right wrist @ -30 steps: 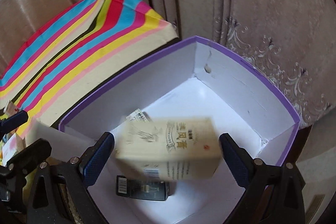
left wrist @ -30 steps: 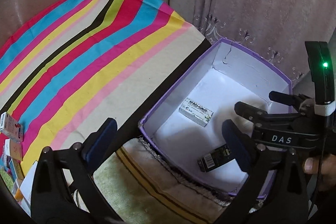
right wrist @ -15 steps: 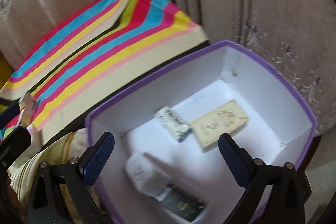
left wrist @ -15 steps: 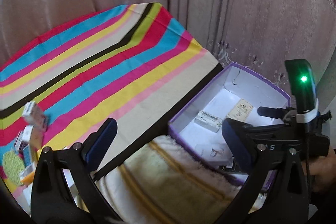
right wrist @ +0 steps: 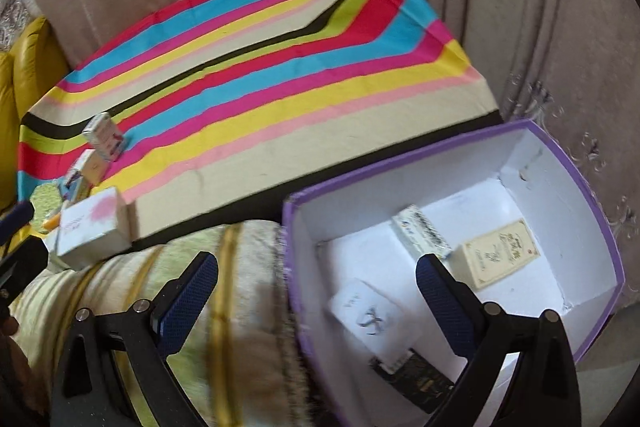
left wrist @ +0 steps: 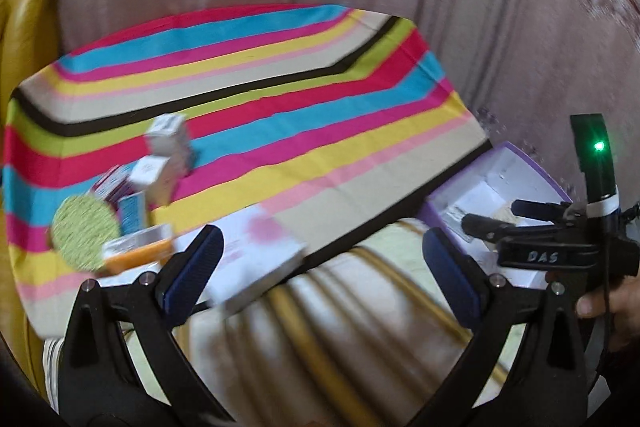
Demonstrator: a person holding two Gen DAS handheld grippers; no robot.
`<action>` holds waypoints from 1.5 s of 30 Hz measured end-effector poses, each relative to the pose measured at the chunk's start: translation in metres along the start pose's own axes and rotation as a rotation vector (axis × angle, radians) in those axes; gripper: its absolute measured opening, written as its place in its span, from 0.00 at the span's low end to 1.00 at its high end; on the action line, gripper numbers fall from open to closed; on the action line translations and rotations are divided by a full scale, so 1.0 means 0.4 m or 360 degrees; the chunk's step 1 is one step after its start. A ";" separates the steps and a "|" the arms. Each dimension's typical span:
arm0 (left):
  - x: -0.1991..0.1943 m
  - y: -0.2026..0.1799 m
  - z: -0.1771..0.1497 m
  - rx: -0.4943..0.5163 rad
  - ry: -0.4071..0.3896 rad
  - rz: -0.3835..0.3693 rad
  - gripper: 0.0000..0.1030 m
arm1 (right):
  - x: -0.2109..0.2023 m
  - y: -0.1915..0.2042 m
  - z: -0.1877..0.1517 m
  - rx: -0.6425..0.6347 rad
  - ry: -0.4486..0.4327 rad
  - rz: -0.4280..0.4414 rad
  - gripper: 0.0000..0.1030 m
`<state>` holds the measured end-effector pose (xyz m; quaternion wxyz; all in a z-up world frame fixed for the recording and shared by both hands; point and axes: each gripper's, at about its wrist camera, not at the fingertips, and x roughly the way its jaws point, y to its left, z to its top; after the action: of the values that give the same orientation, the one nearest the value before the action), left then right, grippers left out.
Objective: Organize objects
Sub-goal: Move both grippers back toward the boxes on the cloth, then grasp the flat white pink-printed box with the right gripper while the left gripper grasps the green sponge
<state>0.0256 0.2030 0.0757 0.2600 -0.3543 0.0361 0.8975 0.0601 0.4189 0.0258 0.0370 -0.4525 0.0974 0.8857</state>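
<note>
A purple-rimmed white box [right wrist: 616, 267] stands at the right, also seen at the right edge of the left wrist view as the purple box [left wrist: 540, 179]. Inside lie a cream packet [right wrist: 496, 253], a green-and-white carton [right wrist: 422, 231], a white carton [right wrist: 374, 319] and a black packet [right wrist: 416, 379]. Small boxes cluster on the striped cloth at the left: a white-and-pink box [left wrist: 256, 263], [right wrist: 92, 227], a standing white carton [left wrist: 170, 139], [right wrist: 105, 135] and a green disc [left wrist: 84, 233]. My left gripper [left wrist: 320, 279] is open and holds nothing. My right gripper [right wrist: 316, 301] is open over the box's near wall.
A striped cloth [right wrist: 260, 75] covers the table. A green-and-gold fringed cloth [left wrist: 340, 339] lies at the near edge. Curtains [right wrist: 520, 7] hang behind. A yellow cushion [right wrist: 24, 67] sits at the far left. A person's hand [left wrist: 608, 307] holds the right gripper's handle.
The cream packet has dropped from the right gripper into the purple box. Both grippers have pulled back and swung left, bringing the cluster of small boxes into view.
</note>
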 end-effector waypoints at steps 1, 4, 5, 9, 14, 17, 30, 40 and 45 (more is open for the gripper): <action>-0.008 0.020 -0.005 -0.0024 -0.0006 0.0017 0.98 | 0.000 0.014 0.005 -0.0005 0.0004 0.0021 0.98; -0.035 0.090 -0.025 -0.0121 -0.0023 0.0088 0.98 | 0.004 0.076 0.016 -0.0082 0.0009 0.0055 0.98; -0.042 0.108 -0.030 -0.0146 -0.0026 0.0105 0.98 | 0.006 0.093 0.017 -0.0106 0.0012 0.0070 0.98; -0.063 0.189 -0.047 -0.0267 -0.0035 0.0202 0.98 | 0.016 0.176 0.025 -0.0201 0.0032 0.0168 0.98; -0.081 0.278 -0.073 -0.0397 -0.0027 0.0298 0.98 | 0.039 0.258 0.033 -0.0319 0.0076 0.0318 0.98; -0.091 0.317 -0.088 -0.0451 -0.0025 0.0341 0.98 | 0.068 0.290 0.044 -0.0362 0.0119 0.0400 0.98; -0.101 0.380 -0.108 -0.0558 -0.0002 0.0368 0.98 | 0.144 0.412 0.084 -0.0569 0.0245 0.0621 0.99; -0.096 0.403 -0.109 -0.0599 0.0018 0.0365 0.98 | 0.200 0.461 0.100 -0.0628 0.0333 0.0623 0.99; -0.089 0.419 -0.109 -0.0630 0.0036 0.0365 0.98 | 0.228 0.470 0.097 -0.0642 0.0399 0.0603 0.99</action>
<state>-0.0083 0.0319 0.0465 0.0811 -0.4022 -0.0977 0.9067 -0.0533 0.2408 0.0005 -0.2319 -0.5303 0.0059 0.8155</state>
